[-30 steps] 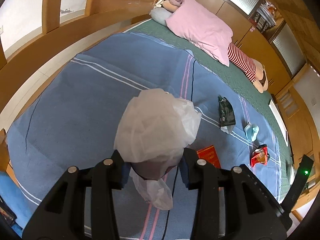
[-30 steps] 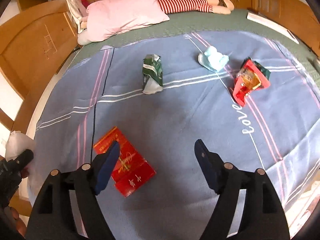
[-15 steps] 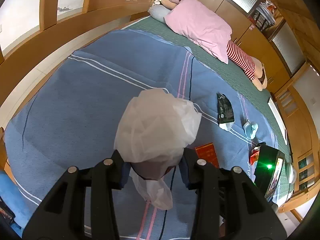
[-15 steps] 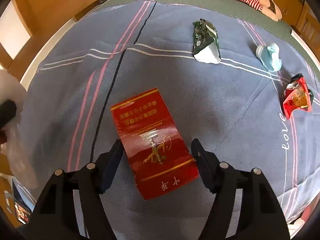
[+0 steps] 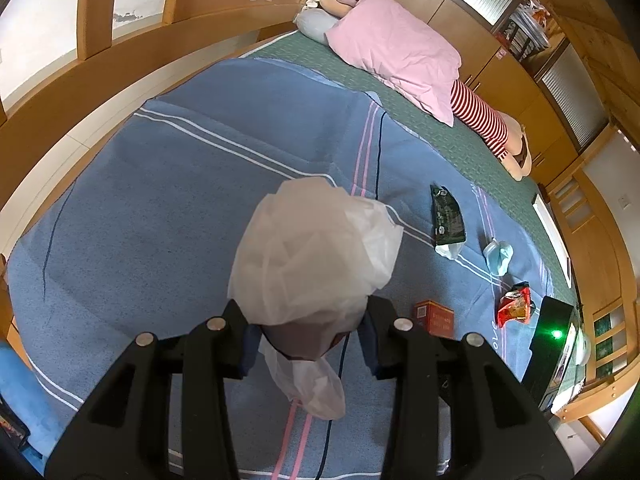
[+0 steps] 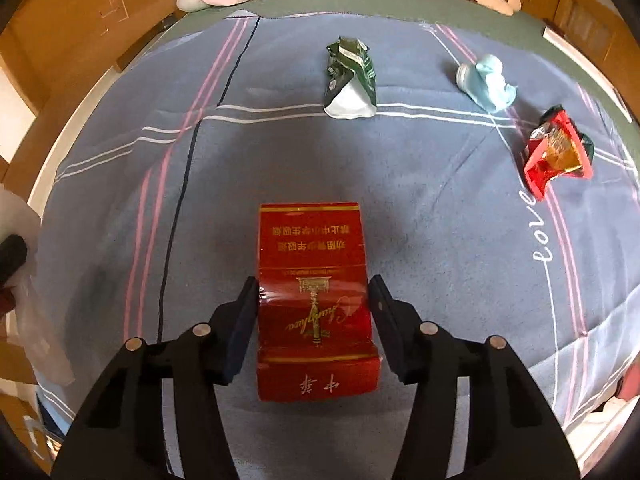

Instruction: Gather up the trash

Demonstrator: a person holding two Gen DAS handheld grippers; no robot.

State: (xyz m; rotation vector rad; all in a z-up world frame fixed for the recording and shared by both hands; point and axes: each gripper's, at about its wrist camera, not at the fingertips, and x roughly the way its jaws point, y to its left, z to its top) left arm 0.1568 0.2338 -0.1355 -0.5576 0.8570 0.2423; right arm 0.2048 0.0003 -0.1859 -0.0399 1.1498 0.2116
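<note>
On the blue blanket (image 5: 168, 208), in the left wrist view, the left gripper (image 5: 306, 338) is clamped on a white plastic bag (image 5: 312, 256), while in the right wrist view the right gripper (image 6: 314, 312) is closing around the red cigarette pack (image 6: 316, 300), with the pads not pressing yet.

A home bedroom: bed (image 5: 180, 208), pink pillow (image 5: 400, 48), wooden wardrobes (image 5: 472, 44).
</note>
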